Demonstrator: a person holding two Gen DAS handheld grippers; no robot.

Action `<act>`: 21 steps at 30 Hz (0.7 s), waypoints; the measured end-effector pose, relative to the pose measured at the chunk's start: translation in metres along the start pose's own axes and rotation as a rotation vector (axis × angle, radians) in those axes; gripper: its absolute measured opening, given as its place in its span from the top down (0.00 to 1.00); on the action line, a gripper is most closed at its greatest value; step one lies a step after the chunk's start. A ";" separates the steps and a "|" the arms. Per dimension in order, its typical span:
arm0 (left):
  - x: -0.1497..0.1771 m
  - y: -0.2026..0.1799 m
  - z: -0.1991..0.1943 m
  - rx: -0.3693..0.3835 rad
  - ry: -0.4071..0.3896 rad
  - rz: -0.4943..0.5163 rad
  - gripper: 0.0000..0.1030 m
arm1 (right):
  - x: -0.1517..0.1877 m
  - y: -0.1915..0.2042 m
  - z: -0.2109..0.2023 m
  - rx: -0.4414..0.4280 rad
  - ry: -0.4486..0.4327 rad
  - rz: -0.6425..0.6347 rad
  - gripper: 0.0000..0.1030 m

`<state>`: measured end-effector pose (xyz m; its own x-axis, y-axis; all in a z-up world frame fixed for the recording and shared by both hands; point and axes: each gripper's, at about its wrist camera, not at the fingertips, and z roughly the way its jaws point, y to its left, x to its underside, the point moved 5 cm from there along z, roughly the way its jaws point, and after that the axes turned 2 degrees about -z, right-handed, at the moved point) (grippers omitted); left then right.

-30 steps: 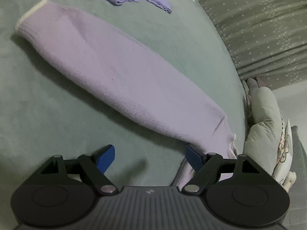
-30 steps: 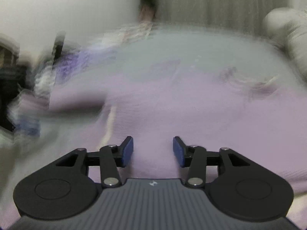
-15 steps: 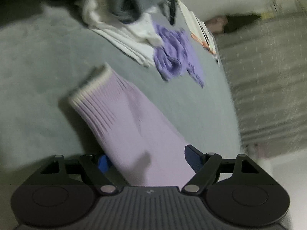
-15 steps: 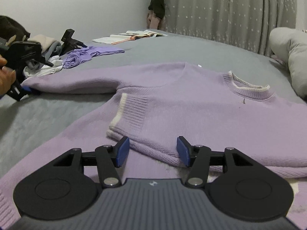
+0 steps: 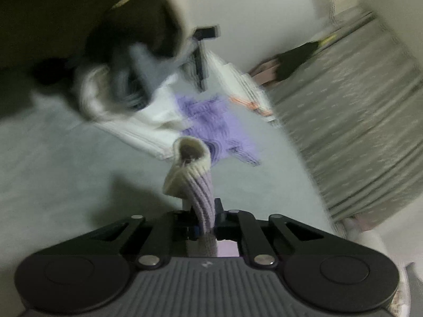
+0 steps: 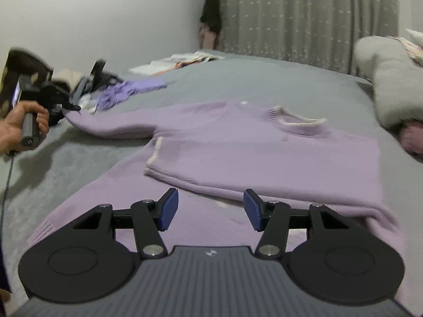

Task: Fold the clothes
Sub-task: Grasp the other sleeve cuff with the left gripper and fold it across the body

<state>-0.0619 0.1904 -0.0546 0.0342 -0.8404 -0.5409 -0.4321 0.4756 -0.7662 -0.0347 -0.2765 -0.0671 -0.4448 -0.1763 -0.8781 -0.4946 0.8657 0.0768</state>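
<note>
While my left claw (image 5: 205, 220) was clamped on the sweater's ribbed cuff (image 5: 189, 169), the lilac sweater (image 6: 238, 142) lay spread on the grey bed (image 6: 264, 79); my right claw (image 6: 210, 208) hung open, empty, above its hem.

sweater (image 6: 238, 142) on bed (image 6: 264, 79) | pillow (image 6: 388, 79) right | clothes pile (image 6: 116, 92) left

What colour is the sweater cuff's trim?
Cream, on the lilac ribbed cuff; clearest in the left wrist view.
</note>
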 end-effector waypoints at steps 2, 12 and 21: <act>-0.001 -0.025 -0.007 0.056 -0.031 0.057 0.94 | 0.006 -0.020 -0.013 0.029 -0.039 0.067 0.45; 0.043 -0.175 -0.064 0.348 -0.057 0.297 0.94 | -0.001 -0.065 -0.027 0.065 -0.098 0.194 0.45; 0.210 -0.328 -0.101 0.632 0.147 0.703 0.93 | -0.001 -0.129 -0.058 0.174 -0.160 0.399 0.45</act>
<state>-0.0046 -0.1680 0.1181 -0.1803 -0.3123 -0.9327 0.2571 0.9003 -0.3512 -0.0139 -0.4147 -0.0490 -0.4468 0.2491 -0.8593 -0.1695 0.9195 0.3547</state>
